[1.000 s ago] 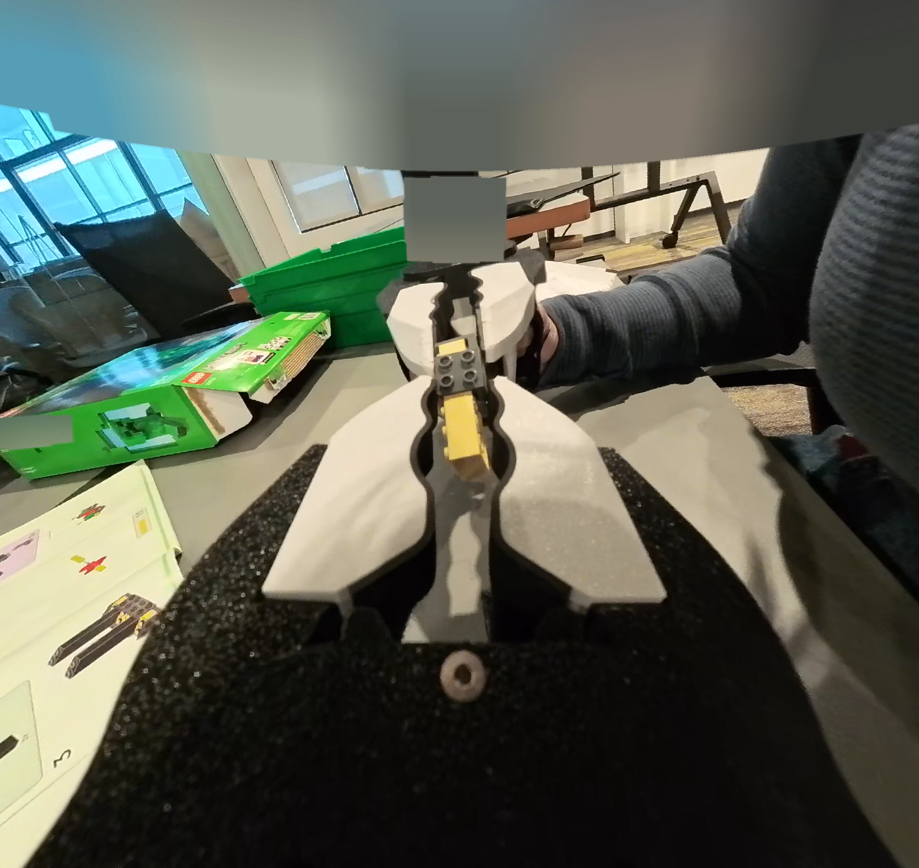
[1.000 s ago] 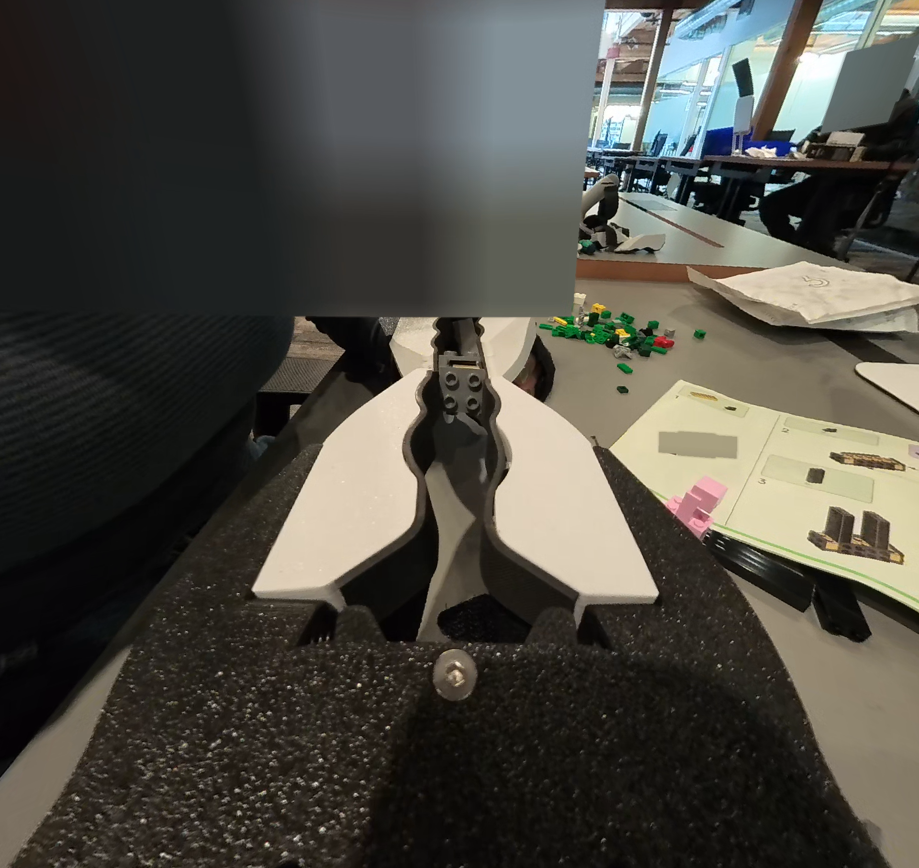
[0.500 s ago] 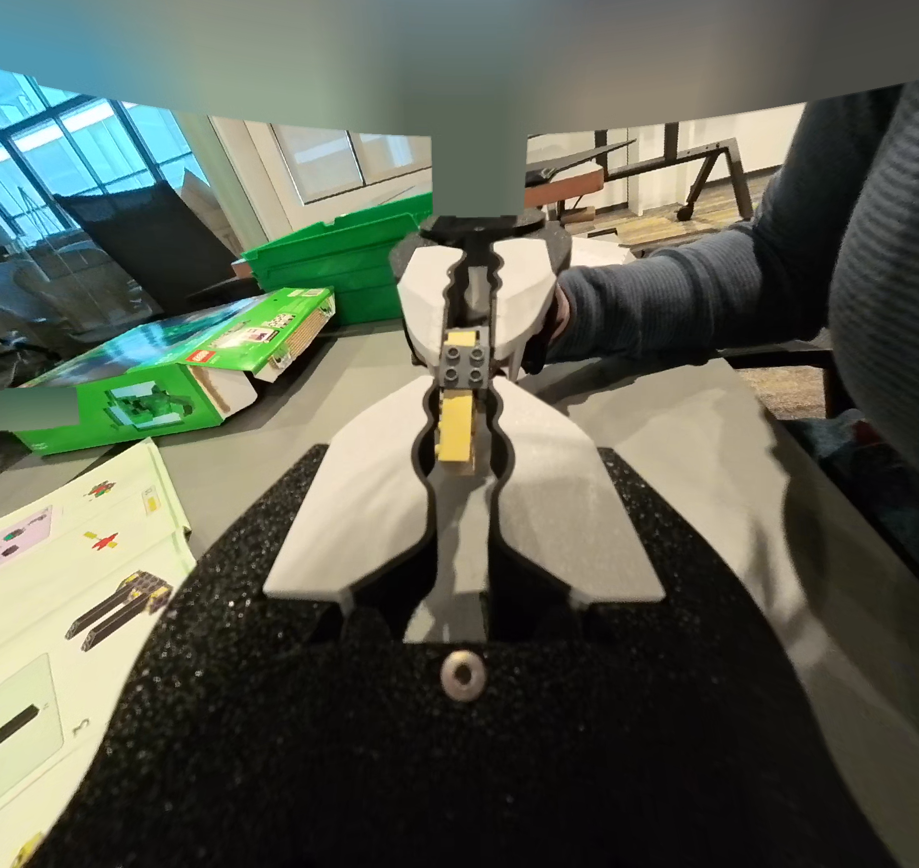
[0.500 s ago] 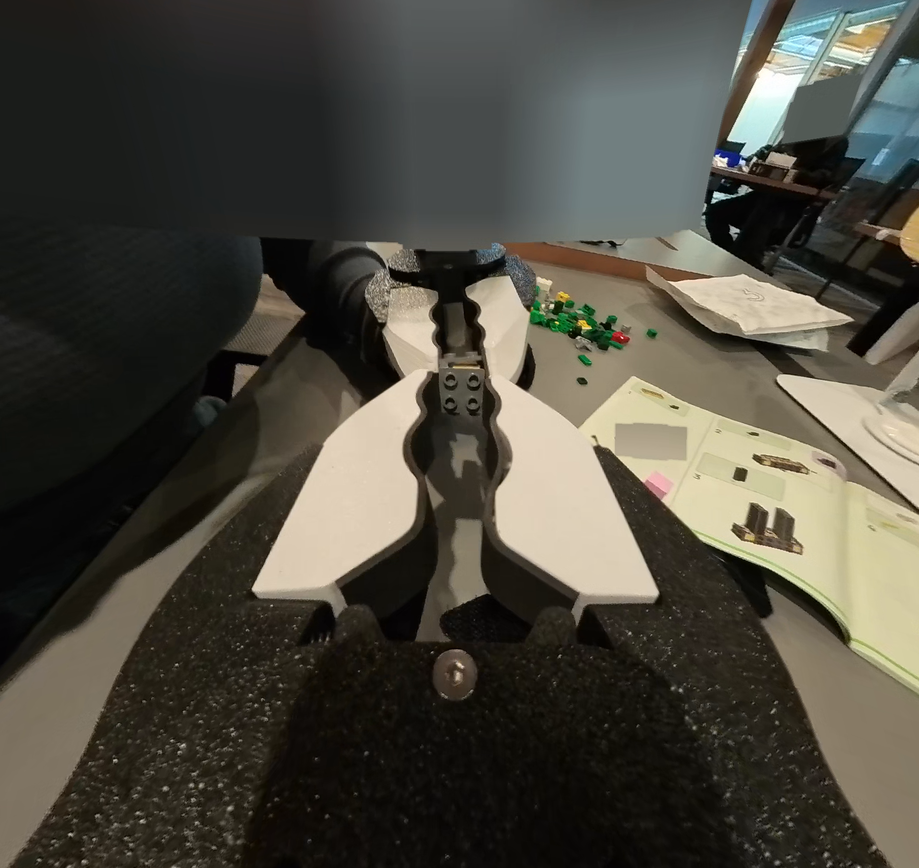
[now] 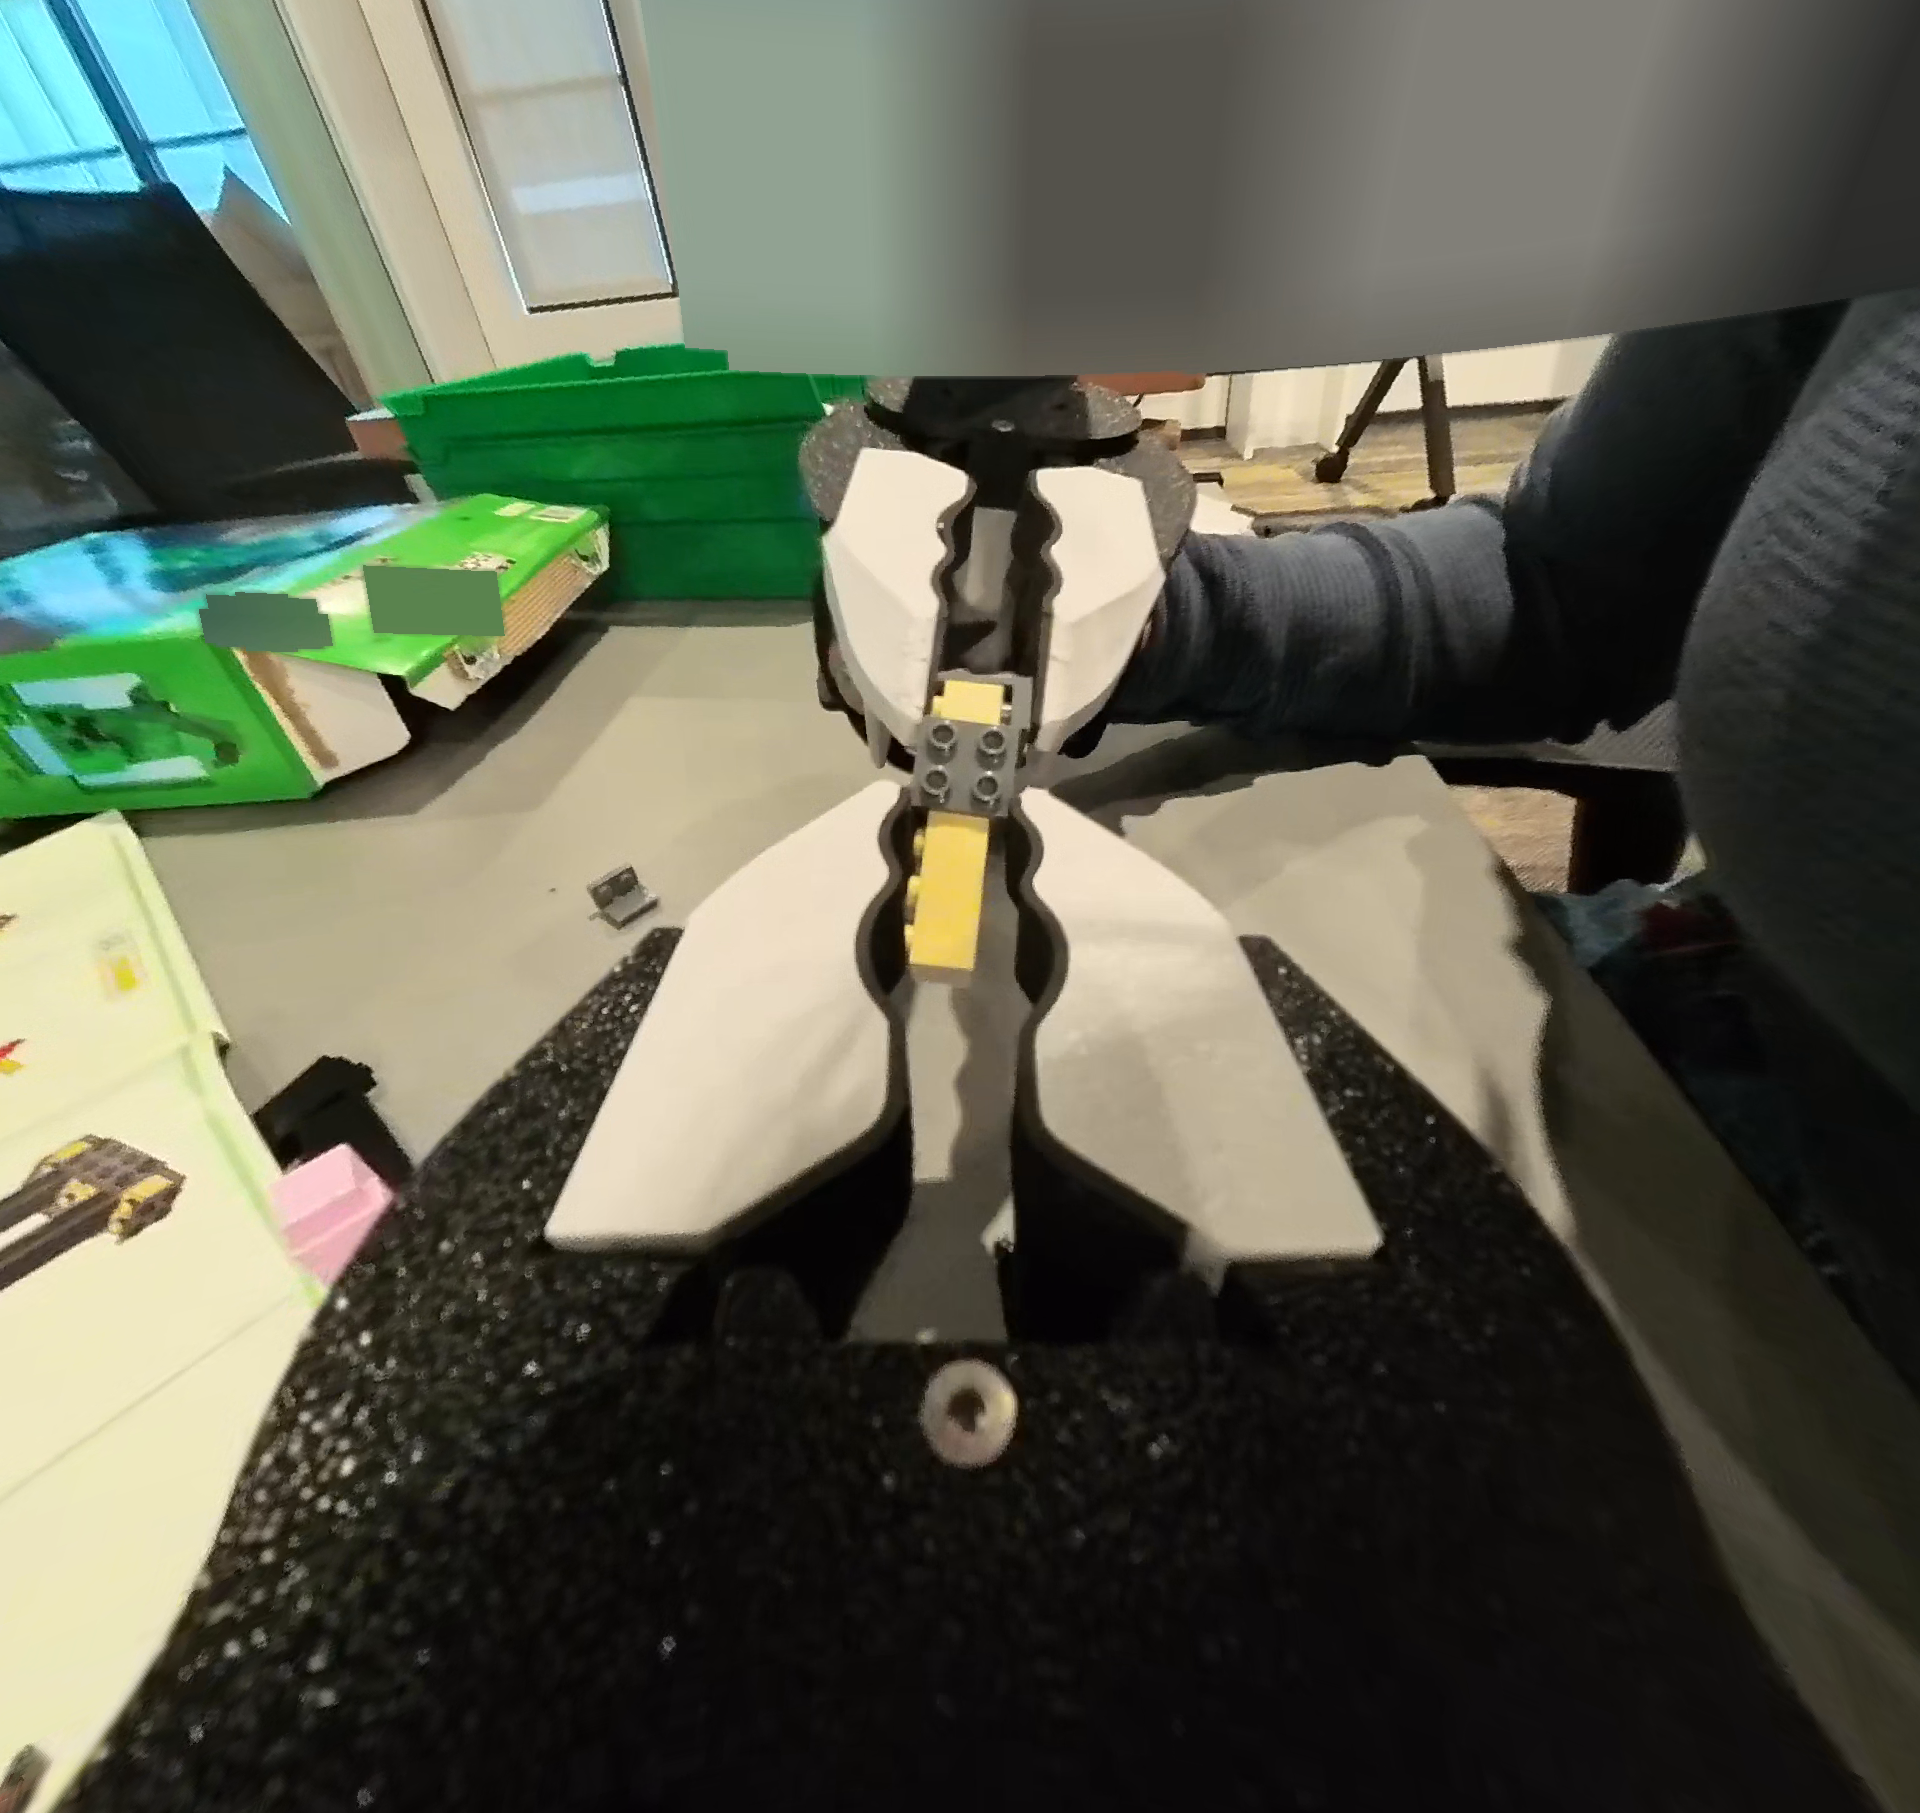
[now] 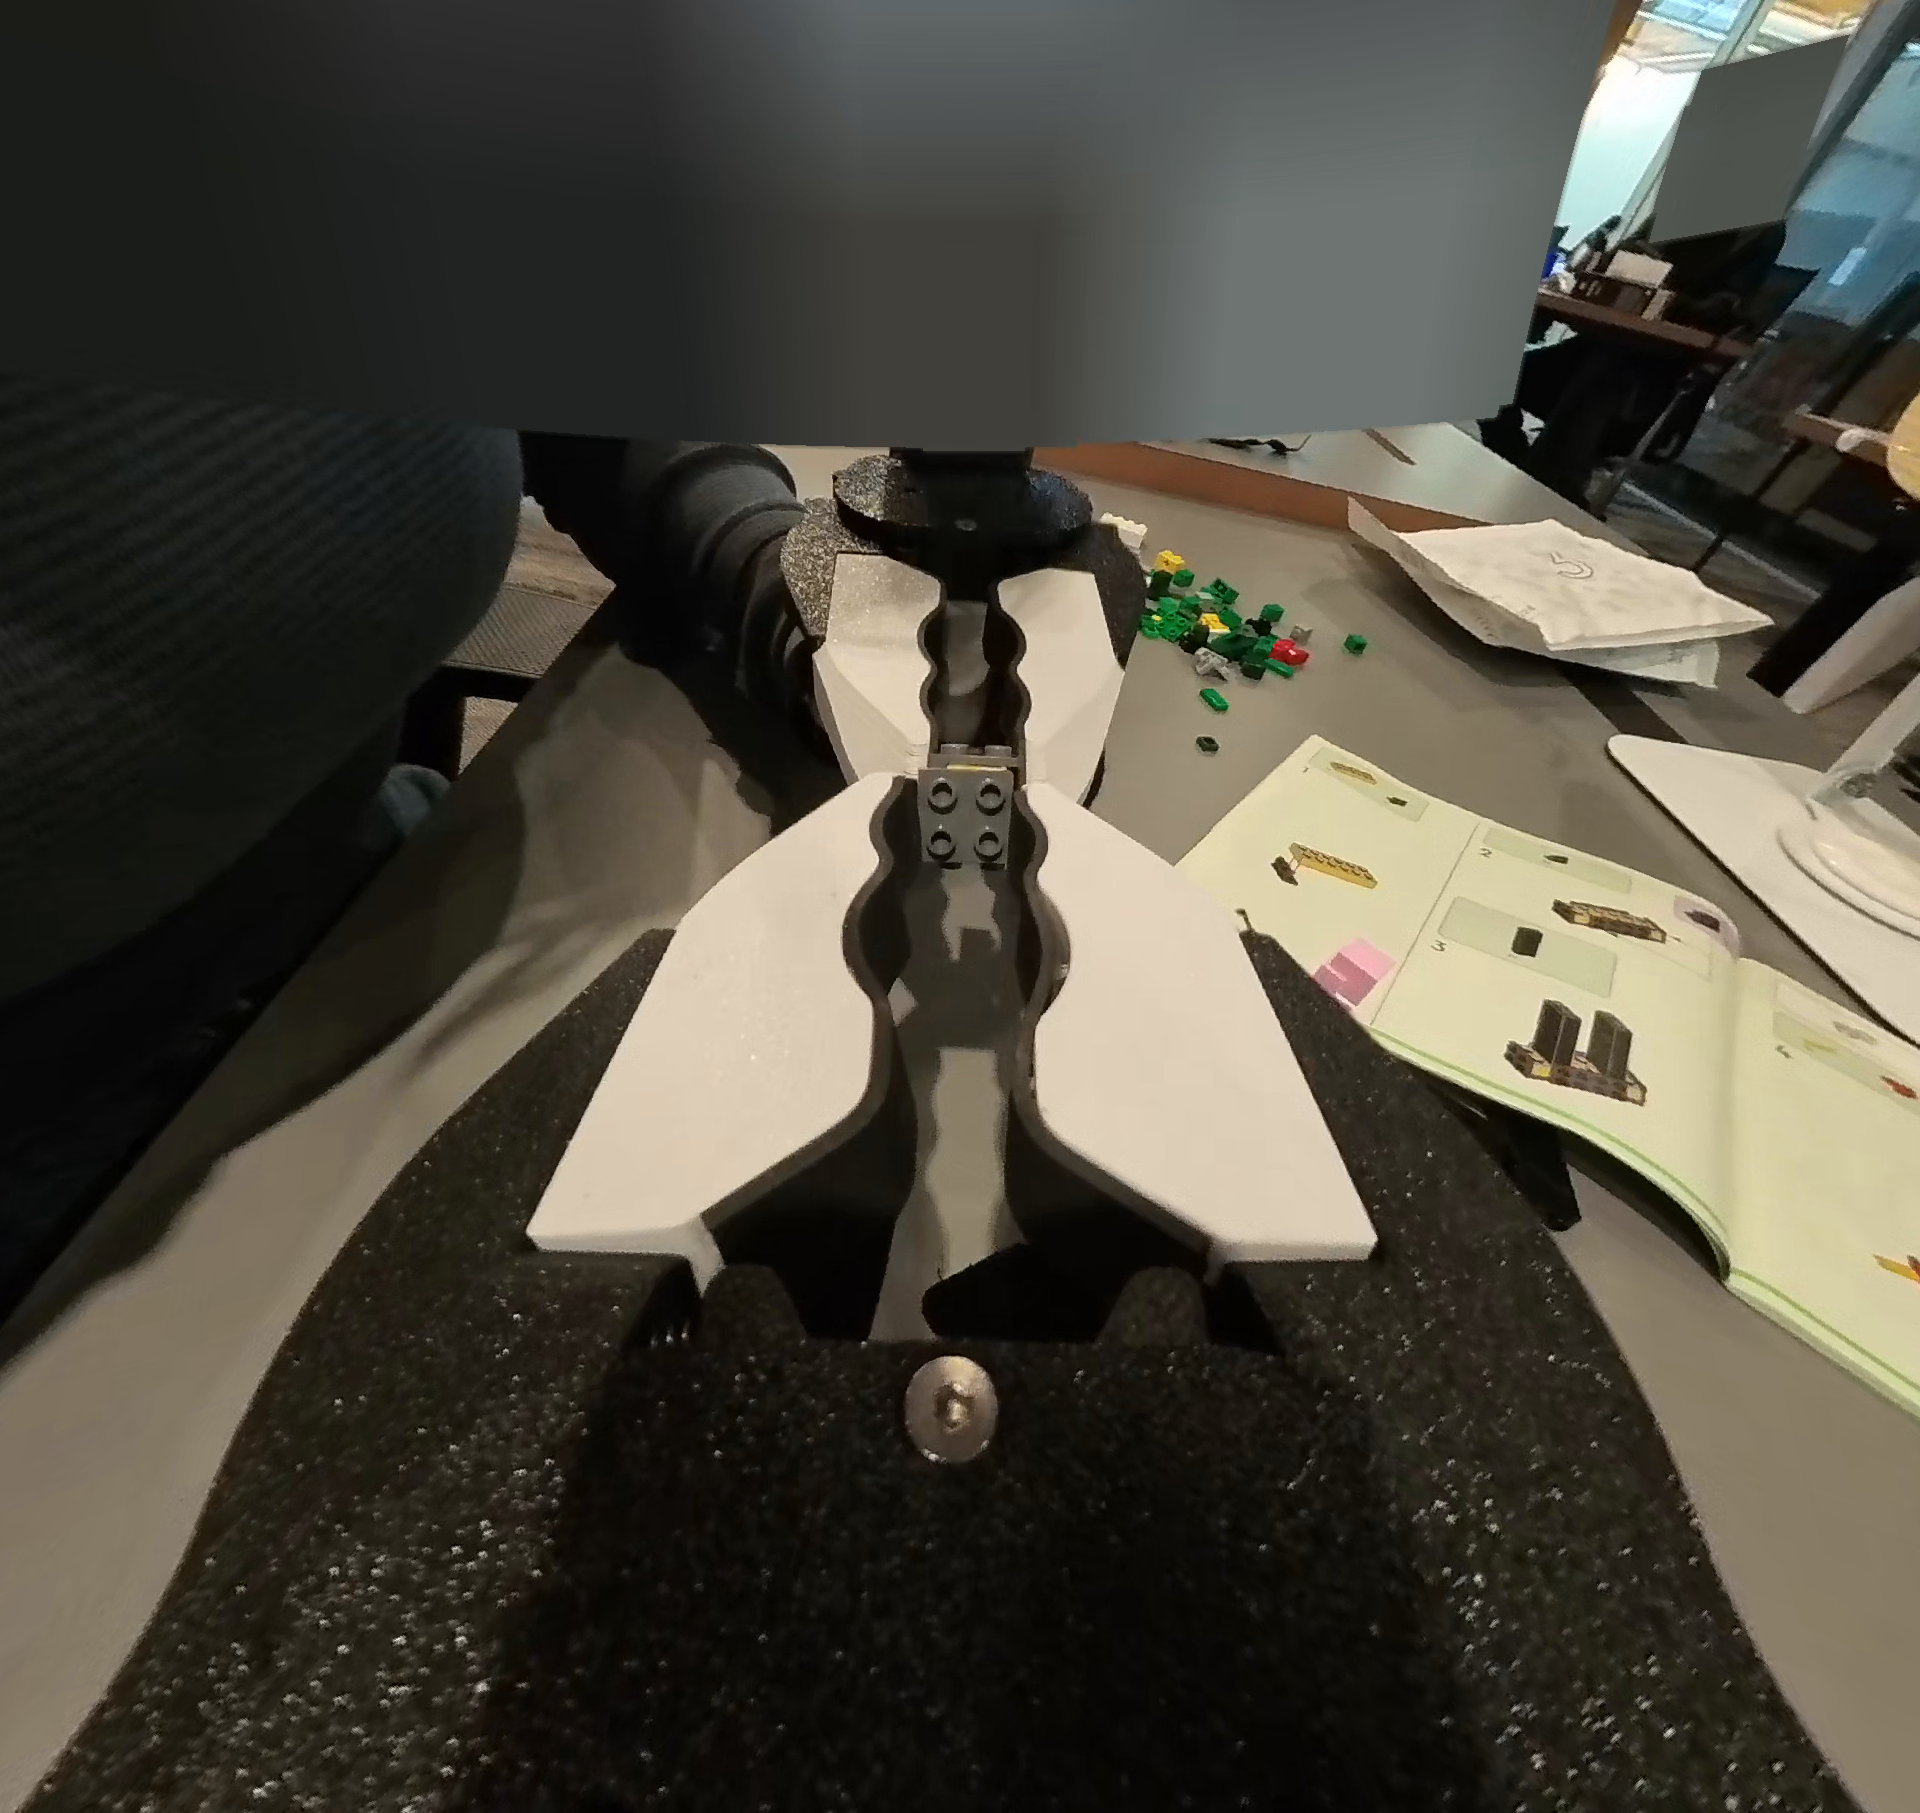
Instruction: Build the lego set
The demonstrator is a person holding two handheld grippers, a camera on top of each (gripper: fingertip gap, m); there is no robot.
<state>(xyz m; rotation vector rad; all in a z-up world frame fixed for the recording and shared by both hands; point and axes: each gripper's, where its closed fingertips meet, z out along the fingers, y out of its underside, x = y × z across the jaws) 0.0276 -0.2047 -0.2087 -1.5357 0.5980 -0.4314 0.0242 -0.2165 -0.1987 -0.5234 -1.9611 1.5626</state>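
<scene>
My left gripper (image 5: 961, 813) is shut on a long yellow brick (image 5: 945, 906) held lengthwise between its fingers. My right gripper (image 6: 966, 792) is shut on a dark grey 2x2 plate (image 6: 966, 818). The two grippers meet tip to tip above the grey table (image 5: 520, 828). In the left wrist view the grey plate (image 5: 971, 766) sits on the far end of the yellow brick, with the right gripper (image 5: 977, 714) just behind it. In the right wrist view the left gripper (image 6: 971, 735) faces me, and only a sliver of the yellow brick (image 6: 971, 751) shows.
An open instruction booklet (image 6: 1558, 932) lies to the right, with a pink piece (image 6: 1351, 968) beside it. A pile of loose bricks (image 6: 1226, 620) and a white paper bag (image 6: 1538, 589) lie farther back. A green box (image 5: 208, 662), a green bin (image 5: 623, 475) and a small grey piece (image 5: 623, 896) are on the left. My two grippers' fingertips are within a few centimetres of each other.
Both grippers stay shut and tip to tip. They have drawn a little closer and tilted down towards the table. The grey plate stays at the end of the yellow brick.
</scene>
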